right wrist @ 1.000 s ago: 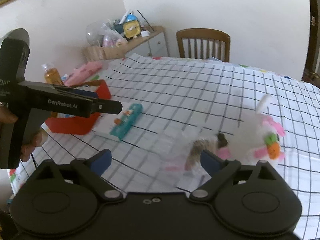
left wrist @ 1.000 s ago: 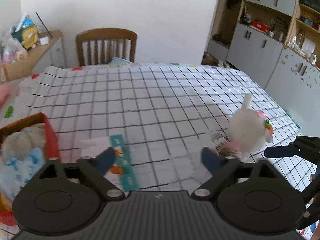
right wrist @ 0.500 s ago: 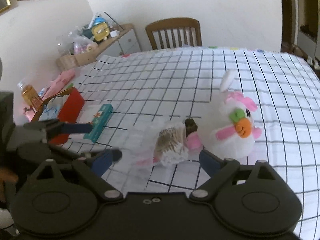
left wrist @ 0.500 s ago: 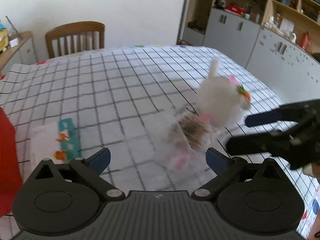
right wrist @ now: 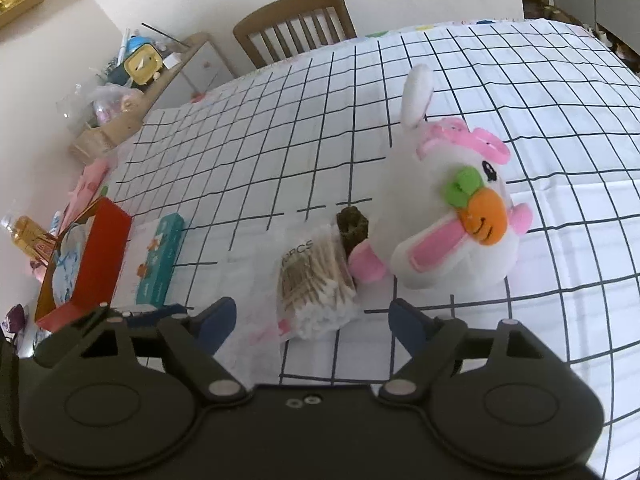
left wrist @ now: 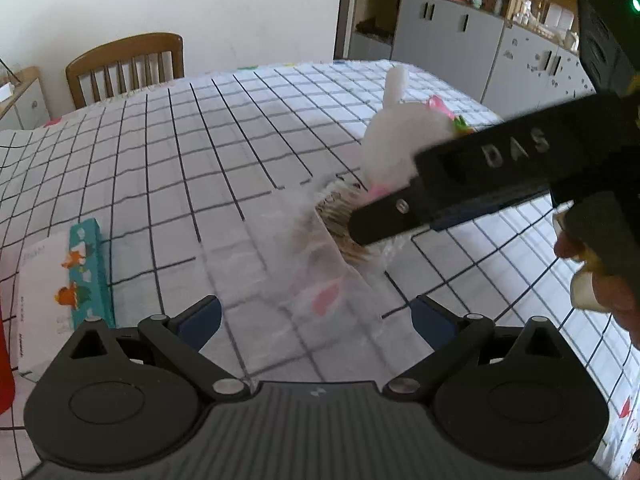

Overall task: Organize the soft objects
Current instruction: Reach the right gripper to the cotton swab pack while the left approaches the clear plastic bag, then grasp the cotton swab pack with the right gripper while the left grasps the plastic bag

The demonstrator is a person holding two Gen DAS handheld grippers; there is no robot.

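1. Lying on the checked tabletop, the bag of cotton swabs is seen just ahead of the right claw, whose jaws are closing without touching it.
2. The left claw is held spread above the bag's clear plastic, with the plush rabbit just beyond.

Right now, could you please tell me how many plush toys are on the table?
1. The white rabbit stands right of centre on the table, beside the cotton swabs. The red box at the left holds soft items that may hide more.
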